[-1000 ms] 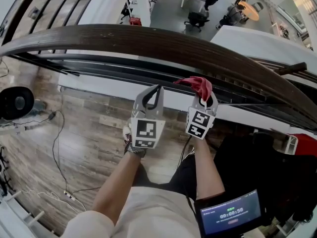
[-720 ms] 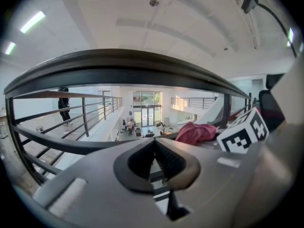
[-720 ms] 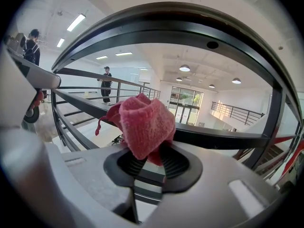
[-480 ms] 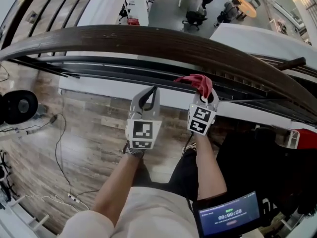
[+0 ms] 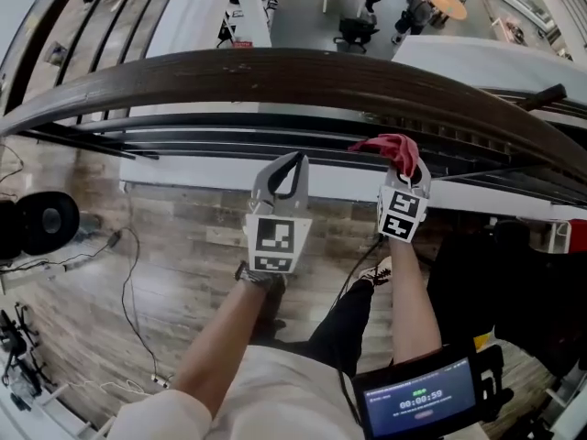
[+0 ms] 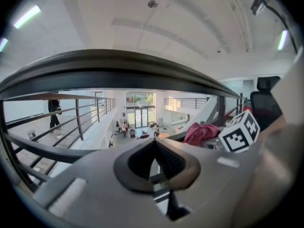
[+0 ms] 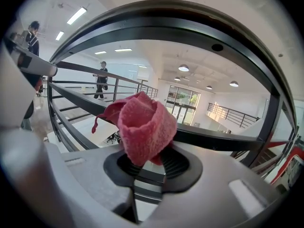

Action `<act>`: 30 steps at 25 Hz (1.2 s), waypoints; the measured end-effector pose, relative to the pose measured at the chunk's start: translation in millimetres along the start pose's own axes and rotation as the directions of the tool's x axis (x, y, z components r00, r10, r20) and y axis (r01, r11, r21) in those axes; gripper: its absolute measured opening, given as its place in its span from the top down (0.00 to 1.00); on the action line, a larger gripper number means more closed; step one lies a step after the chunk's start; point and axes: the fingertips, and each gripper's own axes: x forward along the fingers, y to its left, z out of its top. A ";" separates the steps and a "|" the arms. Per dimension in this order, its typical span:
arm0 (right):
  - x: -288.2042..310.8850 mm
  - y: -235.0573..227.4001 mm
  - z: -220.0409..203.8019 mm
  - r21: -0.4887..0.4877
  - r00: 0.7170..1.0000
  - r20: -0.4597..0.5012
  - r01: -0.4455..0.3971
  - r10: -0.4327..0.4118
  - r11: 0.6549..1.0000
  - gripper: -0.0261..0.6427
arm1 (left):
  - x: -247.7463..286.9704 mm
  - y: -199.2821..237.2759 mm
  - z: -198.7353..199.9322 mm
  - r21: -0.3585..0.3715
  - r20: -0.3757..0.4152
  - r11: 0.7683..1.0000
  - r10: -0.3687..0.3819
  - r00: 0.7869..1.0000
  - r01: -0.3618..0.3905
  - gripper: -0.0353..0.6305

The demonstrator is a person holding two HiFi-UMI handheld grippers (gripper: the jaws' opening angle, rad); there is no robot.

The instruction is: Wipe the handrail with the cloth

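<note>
Head view shows the right gripper [image 5: 404, 174] clamped on a bunched red cloth [image 5: 389, 148]. The cloth juts out beyond the jaw tips, probably so that soft fabric rather than plastic meets the wood. It sits below the near edge of the handrail [image 5: 303, 71], in front of the black lower bars [image 5: 275, 137], and in the right gripper view the rail arches above it with a clear gap, so no wiping contact has been made yet. The left gripper [image 5: 295, 161] hangs just beside the right one, its jaws pressed together on nothing; it seems to be parked out of the way, since one gripper can do the wiping. The handrail is a broad, dark brown band that curves across the whole width, smooth and slightly glossy on top, which should let the cloth slide easily along it. The person stands on a wood plank floor [image 5: 174, 246] strewn with thin cables [image 5: 128, 278], on a balcony. Beyond the rail, an open office floor with desks and chairs [image 5: 367, 7] lies far below.
</note>
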 end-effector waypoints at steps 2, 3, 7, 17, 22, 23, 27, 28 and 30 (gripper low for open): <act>1.4 -1.4 -1.3 -0.007 1.000 -0.003 0.009 -0.009 1.000 0.83 | -2.8 10.3 -0.5 0.015 -0.002 1.000 -0.005 1.000 0.005 0.94; 1.8 -1.2 -1.1 -0.010 1.000 -0.011 0.011 -0.011 1.000 0.83 | -4.4 14.9 -0.2 0.020 -0.003 1.000 -0.009 1.000 0.009 0.94; 1.1 -1.6 -0.1 0.002 0.999 -0.041 0.019 -0.018 1.000 0.83 | -8.2 23.3 -2.1 0.025 -0.014 0.999 -0.030 0.999 0.030 0.94; -3.6 2.2 -3.2 0.012 0.997 -0.074 0.032 -0.031 0.999 0.83 | 4.0 25.8 4.8 0.017 -0.013 1.000 -0.018 1.000 0.018 0.94; -3.6 -0.3 -1.0 0.007 0.995 -0.090 0.034 -0.034 0.999 0.83 | 8.2 26.4 7.8 0.035 0.008 0.999 -0.018 1.000 0.018 0.94; -3.7 -2.9 -3.1 0.008 0.995 -0.094 0.041 -0.040 0.999 0.83 | 9.1 26.6 4.4 0.031 0.006 0.999 -0.017 1.000 0.016 0.94; -3.8 -0.2 -6.2 0.011 0.994 -0.101 0.052 -0.051 0.999 0.83 | 1.7 35.8 -8.8 0.024 -0.007 1.000 -0.013 1.000 0.013 0.94; -4.3 1.6 -3.9 -0.003 0.993 -0.100 0.059 -0.059 0.998 0.83 | -0.5 39.0 -11.1 0.027 -0.008 0.999 -0.020 1.000 0.020 0.94; -5.2 7.3 1.6 -0.059 0.993 -0.096 0.069 -0.074 0.996 0.83 | -4.2 43.6 -17.0 0.029 -0.016 0.999 -0.035 0.999 0.036 0.94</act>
